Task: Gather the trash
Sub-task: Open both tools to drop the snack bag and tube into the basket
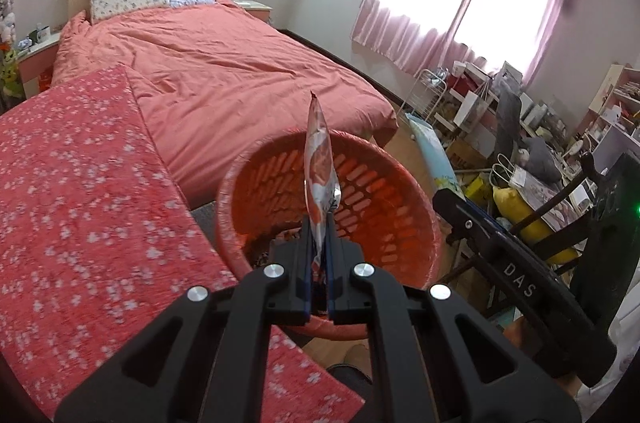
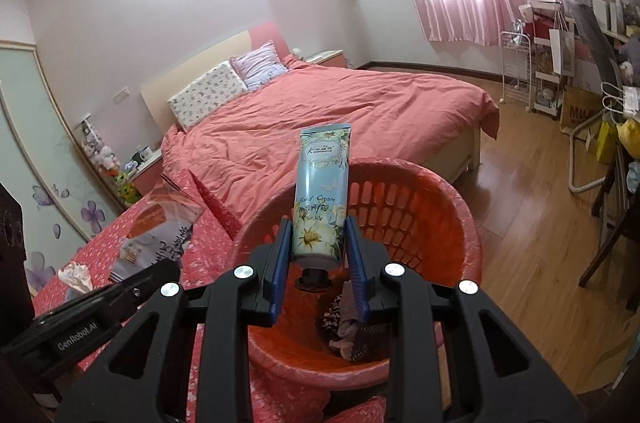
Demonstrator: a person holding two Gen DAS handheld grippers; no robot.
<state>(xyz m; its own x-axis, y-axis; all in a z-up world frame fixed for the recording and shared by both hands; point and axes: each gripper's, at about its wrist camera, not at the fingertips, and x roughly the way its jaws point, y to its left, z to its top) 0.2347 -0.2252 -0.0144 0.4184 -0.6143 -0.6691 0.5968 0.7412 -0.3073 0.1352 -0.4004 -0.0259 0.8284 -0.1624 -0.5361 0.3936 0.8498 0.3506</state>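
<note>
A red slotted plastic basket (image 1: 400, 163) (image 2: 440, 191) stands just in front of both grippers. My left gripper (image 1: 319, 223) is shut on a red and white foil snack wrapper (image 1: 319, 159), which stands edge-on above the basket. In the right wrist view the same wrapper (image 2: 160, 223) shows flat at the left, held by the left gripper (image 2: 172, 265). My right gripper (image 2: 319, 223) is shut on a pale blue hand cream tube (image 2: 322, 183), cap end toward the camera, over the basket's near rim. Some dark scraps (image 2: 348, 327) lie in the basket's bottom.
A red floral cloth (image 1: 80, 183) covers the surface at the left, and a crumpled tissue (image 2: 74, 275) lies on it. Behind it is a bed (image 1: 224, 63) with a coral cover. Wooden floor (image 2: 520, 203), a dark chair (image 2: 612, 223) and cluttered shelves (image 1: 540, 143) lie to the right.
</note>
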